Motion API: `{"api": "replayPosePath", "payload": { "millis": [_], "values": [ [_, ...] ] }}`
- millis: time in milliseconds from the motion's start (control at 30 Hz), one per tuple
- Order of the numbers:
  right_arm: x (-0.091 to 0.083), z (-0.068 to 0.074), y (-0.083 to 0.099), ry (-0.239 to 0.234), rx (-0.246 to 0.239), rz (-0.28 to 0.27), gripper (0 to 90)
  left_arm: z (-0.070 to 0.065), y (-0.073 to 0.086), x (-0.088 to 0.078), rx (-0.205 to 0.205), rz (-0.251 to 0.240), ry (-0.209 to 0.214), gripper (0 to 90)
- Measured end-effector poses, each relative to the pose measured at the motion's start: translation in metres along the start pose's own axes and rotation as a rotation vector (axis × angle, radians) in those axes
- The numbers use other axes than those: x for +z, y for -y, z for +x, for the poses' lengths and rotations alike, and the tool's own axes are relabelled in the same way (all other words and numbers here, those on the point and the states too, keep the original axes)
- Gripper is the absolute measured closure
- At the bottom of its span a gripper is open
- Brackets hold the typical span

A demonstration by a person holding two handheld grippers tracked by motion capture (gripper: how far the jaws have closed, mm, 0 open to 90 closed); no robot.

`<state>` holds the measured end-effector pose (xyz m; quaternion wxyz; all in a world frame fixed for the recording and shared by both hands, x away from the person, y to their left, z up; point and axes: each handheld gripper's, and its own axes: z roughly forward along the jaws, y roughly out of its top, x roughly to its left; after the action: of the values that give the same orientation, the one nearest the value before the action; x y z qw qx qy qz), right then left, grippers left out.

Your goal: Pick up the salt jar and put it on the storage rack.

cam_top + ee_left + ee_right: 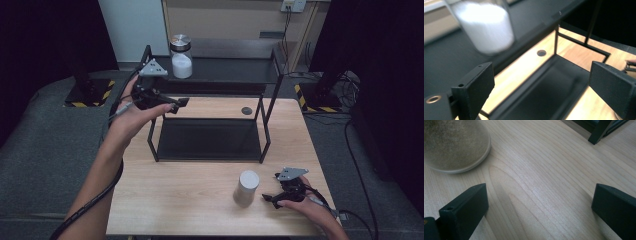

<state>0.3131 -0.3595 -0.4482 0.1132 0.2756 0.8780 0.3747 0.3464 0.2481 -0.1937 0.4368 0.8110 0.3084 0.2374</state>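
A recording lab or studio: black curtains hang either side of the light wooden table, grey carpet surrounds it, and hazard-striped stand bases and cables lie beside it.

A blurred glass jar of white powder is seen at the upper left of the frame, standing on a black shelf. The left hand-held gripper is held with its jaws wide apart, nothing between them. Beyond, the light wooden bench and the rack's lower tray are seen.
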Motion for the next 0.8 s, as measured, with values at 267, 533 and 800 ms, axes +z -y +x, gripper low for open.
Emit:
{"api": "replayPosePath", "payload": {
  "millis": [267, 533, 800],
  "values": [
    [0.0, 0.0, 0.0, 0.0, 0.0, 0.0, 1.7, -0.021, 0.047, 0.015, -0.003, 0.041, 0.045, 5.4],
    [0.0, 0.0, 0.0, 0.001, -0.001, 0.0, 1.7, -0.048, 0.103, 0.04, -0.006, 0.105, 0.103, 5.3],
    [0.0, 0.0, 0.0, 0.001, -0.001, 0.0, 1.6, -0.063, 0.165, 0.078, -0.036, 0.195, 0.142, 5.5]
  ]
}}
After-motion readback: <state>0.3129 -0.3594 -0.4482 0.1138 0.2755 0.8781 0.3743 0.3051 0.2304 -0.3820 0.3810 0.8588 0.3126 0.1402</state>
